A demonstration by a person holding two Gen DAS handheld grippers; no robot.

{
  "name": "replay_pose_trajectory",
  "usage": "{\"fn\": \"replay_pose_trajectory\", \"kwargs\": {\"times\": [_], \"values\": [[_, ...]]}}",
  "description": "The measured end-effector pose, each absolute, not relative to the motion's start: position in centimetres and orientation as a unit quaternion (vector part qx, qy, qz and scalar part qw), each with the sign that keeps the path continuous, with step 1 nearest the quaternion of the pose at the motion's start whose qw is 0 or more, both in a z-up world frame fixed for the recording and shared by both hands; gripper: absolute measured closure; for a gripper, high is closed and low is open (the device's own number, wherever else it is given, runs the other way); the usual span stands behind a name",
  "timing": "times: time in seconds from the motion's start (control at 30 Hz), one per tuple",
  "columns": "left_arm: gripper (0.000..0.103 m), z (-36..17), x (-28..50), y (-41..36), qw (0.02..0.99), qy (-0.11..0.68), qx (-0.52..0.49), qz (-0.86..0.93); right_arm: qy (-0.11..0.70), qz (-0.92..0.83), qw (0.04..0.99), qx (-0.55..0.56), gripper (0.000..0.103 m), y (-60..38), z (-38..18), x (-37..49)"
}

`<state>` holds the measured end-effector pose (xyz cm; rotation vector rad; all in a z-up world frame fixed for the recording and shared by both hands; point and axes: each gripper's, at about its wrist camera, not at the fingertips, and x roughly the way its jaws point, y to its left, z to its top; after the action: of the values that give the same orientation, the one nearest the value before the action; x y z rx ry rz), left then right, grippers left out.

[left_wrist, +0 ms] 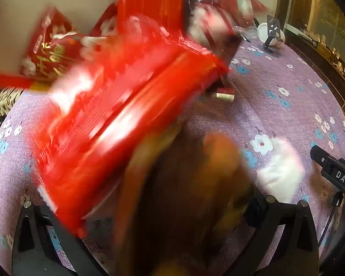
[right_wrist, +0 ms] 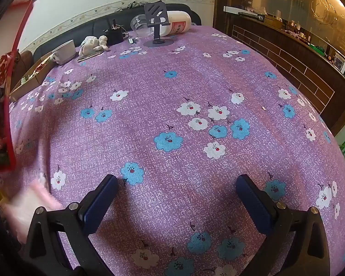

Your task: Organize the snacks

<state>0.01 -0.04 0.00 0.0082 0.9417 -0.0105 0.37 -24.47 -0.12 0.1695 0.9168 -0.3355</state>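
Left gripper (left_wrist: 168, 209): your jaws stand wide apart, pitched down at the table; blurred packets fill the gap, but I cannot tell that either pad presses on them.
Right gripper (right_wrist: 176, 202): spread fully with nothing between the blue pads (right_wrist: 99, 207), hovering over bare tablecloth (right_wrist: 195, 80), likely kept free as your spare.
Red snack pack (left_wrist: 117, 124): smeared by motion, slanting across the left view just above the jaws.
Brown packet (left_wrist: 186, 197): right in front of your left camera, too blurred to identify.
Red box (left_wrist: 149, 0): upright behind the pack with more red snack bags (left_wrist: 48, 48) beside it, probably the place you are sorting into.
Far edge: phone stand (right_wrist: 156, 20), glass bowl (right_wrist: 140, 26) and white mug (right_wrist: 65, 51) sit well clear of your working area.
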Motion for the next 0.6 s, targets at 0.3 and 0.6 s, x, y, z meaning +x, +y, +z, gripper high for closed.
{"fn": "replay_pose_trajectory", "kwargs": {"times": [0.3,0.6], "values": [[0.000,-0.21,0.32,-0.03,0.892,0.453,0.004,-0.005,0.441,-0.161,0.879,0.081,0.000,-24.47,-0.11,0.37],[0.000,-0.18,0.32,-0.60,0.892,0.452,0.005,-0.004,0.442,-0.161,0.879,0.082,0.000,-24.48,-0.14,0.38]]}}
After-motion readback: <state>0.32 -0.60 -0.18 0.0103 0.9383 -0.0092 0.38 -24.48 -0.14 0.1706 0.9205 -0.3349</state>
